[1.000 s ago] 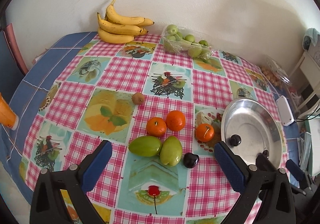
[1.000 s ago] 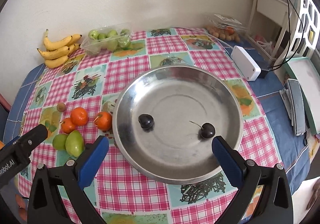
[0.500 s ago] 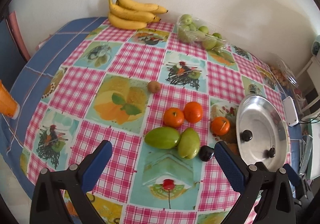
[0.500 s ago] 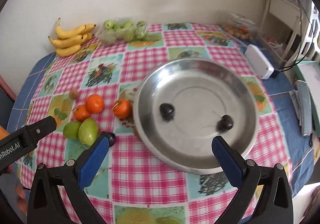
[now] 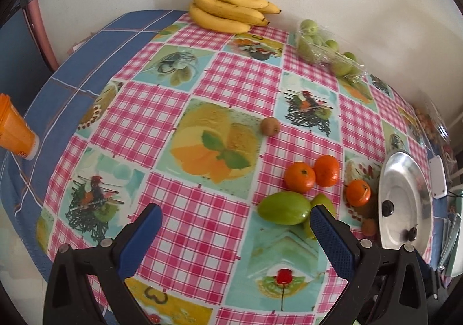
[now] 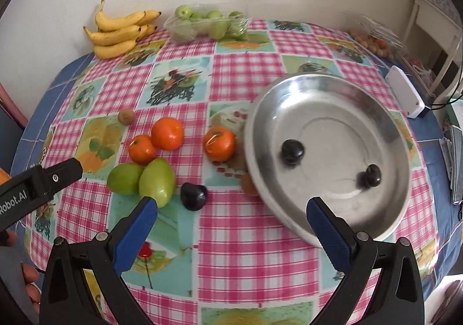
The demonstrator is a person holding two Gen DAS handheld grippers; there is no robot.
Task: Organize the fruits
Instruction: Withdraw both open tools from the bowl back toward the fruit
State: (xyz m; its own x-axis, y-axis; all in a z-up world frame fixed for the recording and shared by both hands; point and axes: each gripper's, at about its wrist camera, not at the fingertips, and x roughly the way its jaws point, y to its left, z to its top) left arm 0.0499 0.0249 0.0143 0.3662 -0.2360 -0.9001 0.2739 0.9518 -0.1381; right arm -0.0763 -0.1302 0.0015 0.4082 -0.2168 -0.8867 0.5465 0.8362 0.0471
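In the left wrist view, our left claw [image 5: 234,241] is wide and empty. Its right finger hides part of one green mango [image 5: 321,203], so we could knock it against the other mango [image 5: 282,207] at 1 o'clock.

In the right wrist view, our right claw [image 6: 230,231] is also wide and empty. The loose cherry [image 6: 193,196] at 11 o'clock may roll from the pads. The steel plate [image 6: 399,200] at 1 o'clock holds two cherries, one blurred.
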